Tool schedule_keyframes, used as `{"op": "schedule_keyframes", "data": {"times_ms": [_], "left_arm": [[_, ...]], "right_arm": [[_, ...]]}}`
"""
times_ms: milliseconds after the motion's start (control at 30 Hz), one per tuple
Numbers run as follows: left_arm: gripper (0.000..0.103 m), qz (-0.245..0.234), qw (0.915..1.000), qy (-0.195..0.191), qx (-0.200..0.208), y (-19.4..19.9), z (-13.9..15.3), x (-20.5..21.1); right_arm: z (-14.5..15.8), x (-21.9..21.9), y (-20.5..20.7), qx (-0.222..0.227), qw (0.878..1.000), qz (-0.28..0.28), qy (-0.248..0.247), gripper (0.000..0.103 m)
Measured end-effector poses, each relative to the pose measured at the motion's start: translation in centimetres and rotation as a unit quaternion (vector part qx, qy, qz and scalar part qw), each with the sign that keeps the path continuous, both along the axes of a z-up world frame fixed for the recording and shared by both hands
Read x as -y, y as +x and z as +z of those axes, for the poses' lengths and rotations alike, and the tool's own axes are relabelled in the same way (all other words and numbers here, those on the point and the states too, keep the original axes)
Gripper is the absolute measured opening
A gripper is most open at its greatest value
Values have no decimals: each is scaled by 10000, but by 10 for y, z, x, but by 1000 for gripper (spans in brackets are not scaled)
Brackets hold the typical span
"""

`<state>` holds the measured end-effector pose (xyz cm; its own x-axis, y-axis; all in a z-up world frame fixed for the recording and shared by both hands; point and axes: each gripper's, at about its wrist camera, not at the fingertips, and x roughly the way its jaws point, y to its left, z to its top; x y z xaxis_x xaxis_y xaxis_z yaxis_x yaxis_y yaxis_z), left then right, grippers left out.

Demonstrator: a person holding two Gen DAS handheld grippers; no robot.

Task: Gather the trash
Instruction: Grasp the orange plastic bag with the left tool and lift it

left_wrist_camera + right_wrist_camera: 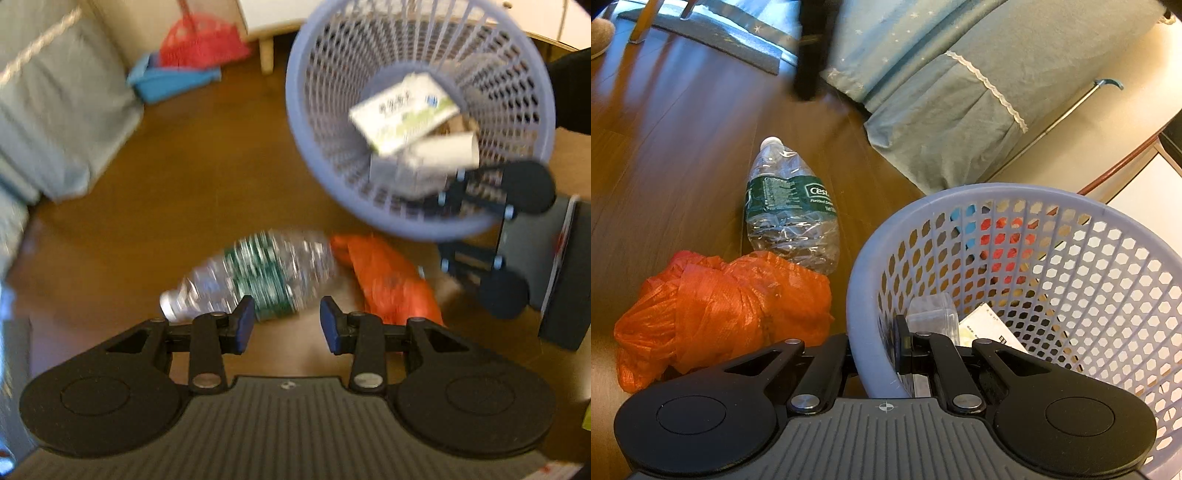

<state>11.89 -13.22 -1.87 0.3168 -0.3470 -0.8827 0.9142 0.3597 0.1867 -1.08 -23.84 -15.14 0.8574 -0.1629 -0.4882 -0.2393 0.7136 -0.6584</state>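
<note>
A crushed clear water bottle (258,277) with a green label lies on the wooden floor beside a crumpled orange plastic bag (388,280). My left gripper (287,325) hovers just above the bottle, open, with nothing between its blue pads. The lilac mesh basket (295,110) is tilted and holds a white-green carton (402,110) and other scraps. My right gripper (875,350) is shut on the basket's near rim (860,266); it also shows as the right gripper (447,221) in the left wrist view. In the right wrist view, the bottle (790,210) and the bag (720,302) lie left of the basket.
A blue-grey bed skirt (942,110) hangs down to the floor behind the bottle. A red broom (199,40) and blue dustpan (170,79) stand by a furniture leg (266,55). A grey rug (720,33) and a slipper (600,35) lie far left.
</note>
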Motion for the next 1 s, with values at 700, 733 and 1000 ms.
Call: {"op": "schedule_keyframes", "data": {"times_ms": [700,733,1000], "left_arm": [[45,-530,9926,46,-1095,-51,-76,29],[45,-539,9928,97,-1067,-52,-79,31],[19,-898,9909,555,-833,-55,-80,21]], "right_arm": [[-4,13,-2,-27,9999,3,-118,3],[-5,13,-1,-31,9999,0,-120,3],[-5,13,1,-49,9999,-32,-110,3]]}}
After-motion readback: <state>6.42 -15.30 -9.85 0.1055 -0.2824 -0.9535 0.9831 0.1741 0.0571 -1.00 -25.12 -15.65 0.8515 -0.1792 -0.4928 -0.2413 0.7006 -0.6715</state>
